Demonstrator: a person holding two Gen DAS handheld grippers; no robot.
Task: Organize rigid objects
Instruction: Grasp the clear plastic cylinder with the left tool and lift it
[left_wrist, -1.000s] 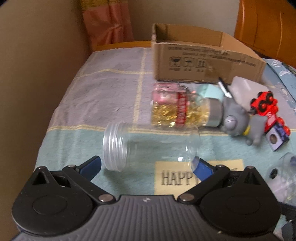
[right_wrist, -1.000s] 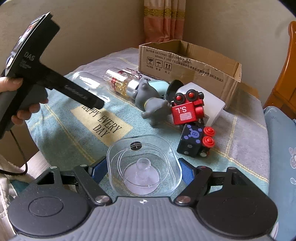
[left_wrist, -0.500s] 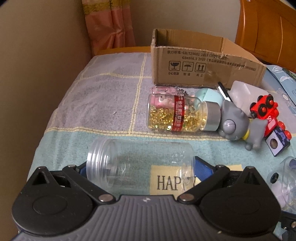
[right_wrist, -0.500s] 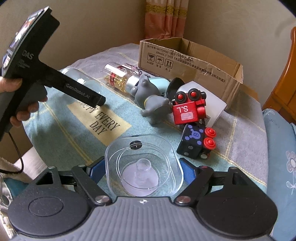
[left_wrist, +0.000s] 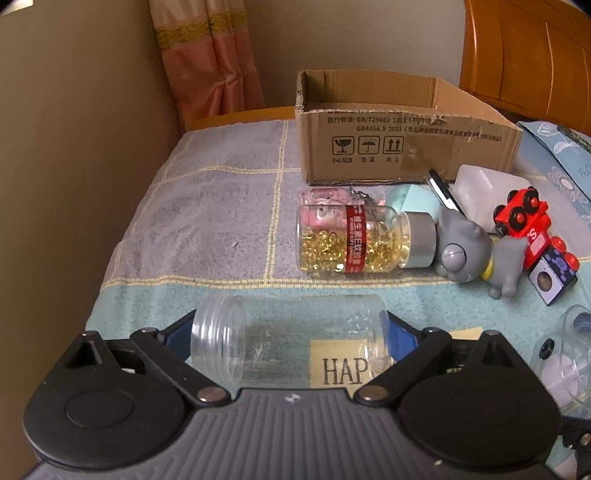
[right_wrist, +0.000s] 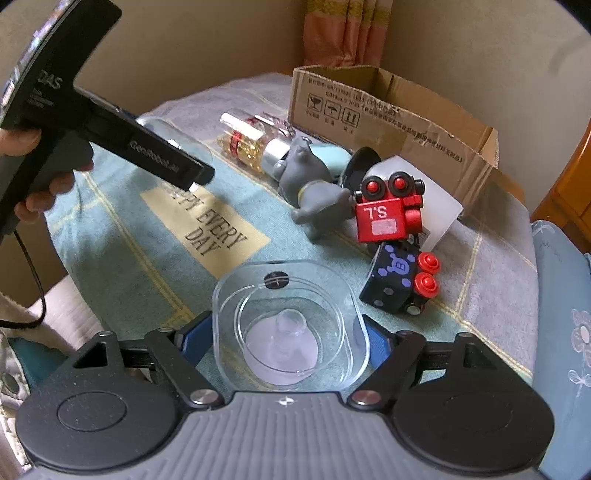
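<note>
A clear empty jar (left_wrist: 291, 343) lies on its side across my left gripper (left_wrist: 290, 332). The jaws are closing, and the blue pads sit against its mouth and its base. From the right wrist view, the left gripper's fingers (right_wrist: 166, 162) reach down over that jar (right_wrist: 166, 129), with a hand on the handle. My right gripper (right_wrist: 286, 332) has a clear rounded-square lid (right_wrist: 288, 321) with a knob between its blue pads. These jaws are closing too, the pads touching the lid's sides. An open cardboard box (left_wrist: 406, 147) stands at the back.
A capsule bottle (left_wrist: 351, 243), grey toy animal (left_wrist: 465, 254), red toy train (left_wrist: 524, 225), black block car (left_wrist: 554, 273) and white container (left_wrist: 487, 184) crowd the cloth before the box. A wall runs along the left. A blue cushion (right_wrist: 561, 295) lies at the right.
My left gripper came forward around the clear jar, then its jaws narrowed onto both ends. The right gripper stayed put with the lid between its pads.
</note>
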